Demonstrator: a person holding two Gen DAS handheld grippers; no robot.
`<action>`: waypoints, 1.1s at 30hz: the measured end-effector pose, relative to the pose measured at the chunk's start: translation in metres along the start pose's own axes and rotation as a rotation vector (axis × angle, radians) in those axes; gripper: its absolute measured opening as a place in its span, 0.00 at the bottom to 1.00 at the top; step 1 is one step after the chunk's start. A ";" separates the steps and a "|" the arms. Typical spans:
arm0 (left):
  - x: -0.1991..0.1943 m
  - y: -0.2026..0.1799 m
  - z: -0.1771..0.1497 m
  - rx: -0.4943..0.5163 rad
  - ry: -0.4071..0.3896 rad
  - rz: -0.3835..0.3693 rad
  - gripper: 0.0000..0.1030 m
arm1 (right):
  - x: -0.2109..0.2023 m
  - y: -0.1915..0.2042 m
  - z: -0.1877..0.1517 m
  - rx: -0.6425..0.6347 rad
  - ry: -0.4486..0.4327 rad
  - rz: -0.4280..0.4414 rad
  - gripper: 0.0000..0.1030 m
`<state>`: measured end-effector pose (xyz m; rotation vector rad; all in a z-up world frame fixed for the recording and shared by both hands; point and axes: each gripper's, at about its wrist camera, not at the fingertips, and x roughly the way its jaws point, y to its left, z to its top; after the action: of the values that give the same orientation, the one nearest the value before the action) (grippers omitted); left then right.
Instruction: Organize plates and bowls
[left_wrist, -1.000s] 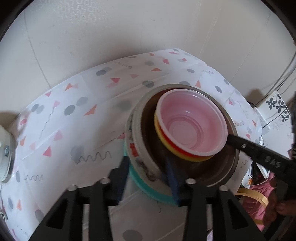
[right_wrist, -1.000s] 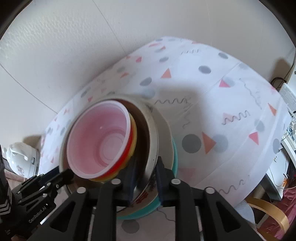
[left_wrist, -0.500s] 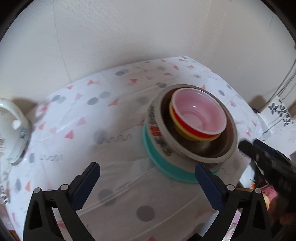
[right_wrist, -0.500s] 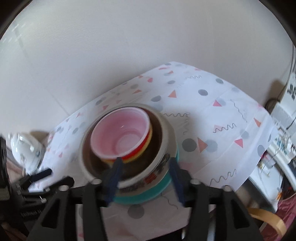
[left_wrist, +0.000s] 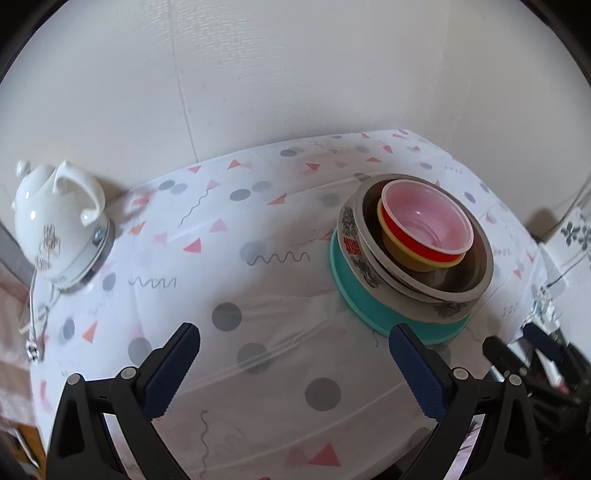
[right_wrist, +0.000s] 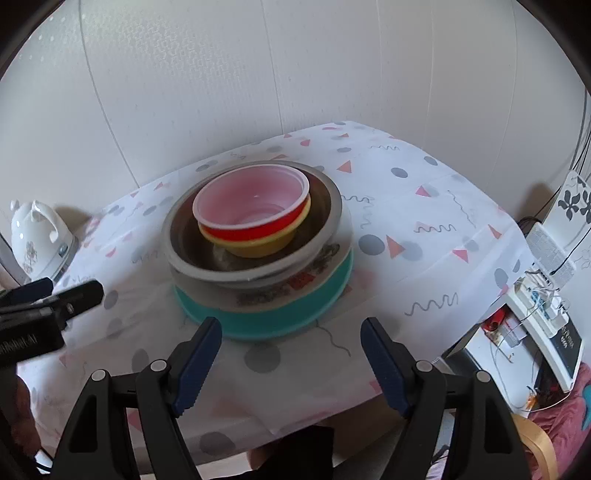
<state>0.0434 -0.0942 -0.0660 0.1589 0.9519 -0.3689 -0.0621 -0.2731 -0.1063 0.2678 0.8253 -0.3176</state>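
A nested stack stands on the table: a teal plate (left_wrist: 373, 312) (right_wrist: 295, 314) at the bottom, a patterned bowl (left_wrist: 354, 243) (right_wrist: 291, 286), a steel bowl (left_wrist: 476, 273) (right_wrist: 184, 251), a yellow bowl (left_wrist: 402, 254) (right_wrist: 258, 249) and a red bowl with a pale pink inside (left_wrist: 424, 221) (right_wrist: 251, 203) on top. My left gripper (left_wrist: 295, 354) is open and empty, back from the stack and to its left. My right gripper (right_wrist: 291, 347) is open and empty, just in front of the teal plate. The left gripper's body also shows at the left edge of the right wrist view (right_wrist: 48, 299).
A white teapot (left_wrist: 59, 218) (right_wrist: 37, 240) stands at the table's left end. The table has a white cloth (left_wrist: 258, 258) (right_wrist: 424, 240) with dots and triangles. Wall close behind. A white device with cables (right_wrist: 546, 295) sits off the table's right side.
Both grippers let go of the stack's rim, opened wide and pulled back toward the table's front edge. The stack stays in place on the table.
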 end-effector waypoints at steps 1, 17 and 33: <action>-0.002 0.000 -0.001 -0.009 -0.004 -0.001 1.00 | -0.002 0.000 -0.002 -0.004 -0.006 0.002 0.77; -0.016 -0.014 -0.008 0.064 -0.069 0.078 1.00 | -0.007 -0.001 -0.008 0.004 -0.016 -0.009 0.77; -0.010 -0.013 -0.006 0.060 -0.056 0.074 1.00 | -0.004 0.004 -0.006 0.005 -0.011 -0.021 0.77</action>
<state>0.0285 -0.1021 -0.0606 0.2366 0.8780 -0.3319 -0.0673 -0.2663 -0.1068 0.2617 0.8170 -0.3400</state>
